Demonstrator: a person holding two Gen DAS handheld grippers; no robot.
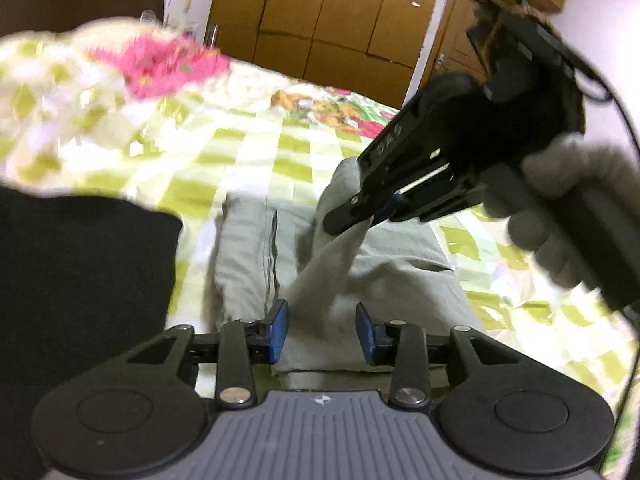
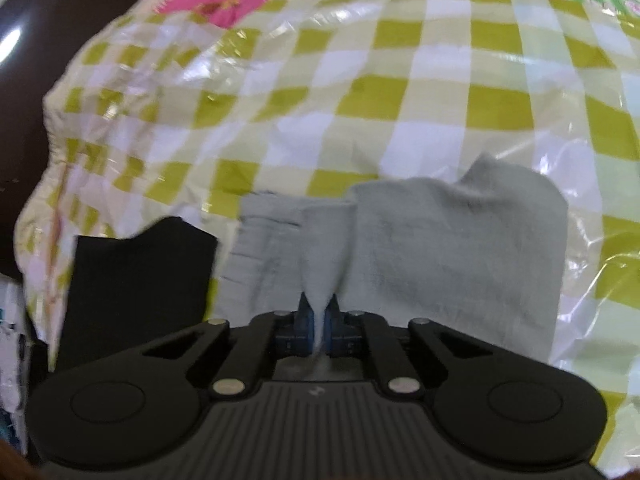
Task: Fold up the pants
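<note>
Grey-green pants point(image 1: 248, 248) lie partly folded on a green-and-white checked bedspread point(image 1: 256, 148). In the left wrist view, my right gripper point(image 1: 344, 216) comes in from the upper right, held by a grey-gloved hand point(image 1: 560, 208), and lifts a ridge of the fabric. The right wrist view shows that gripper point(image 2: 319, 320) shut on a pinched fold of the pants point(image 2: 460, 260), which rises to its blue pads. My left gripper point(image 1: 322, 332) is low at the near edge. Its blue pads stand apart with the raised strip of cloth between them, not visibly pressed.
A black cloth point(image 1: 80, 280) lies left of the pants, also visible from the right wrist point(image 2: 136, 280). A pink-patterned blanket point(image 1: 160, 64) is bunched at the far left of the bed. Wooden wardrobe doors point(image 1: 320, 20) stand behind the bed.
</note>
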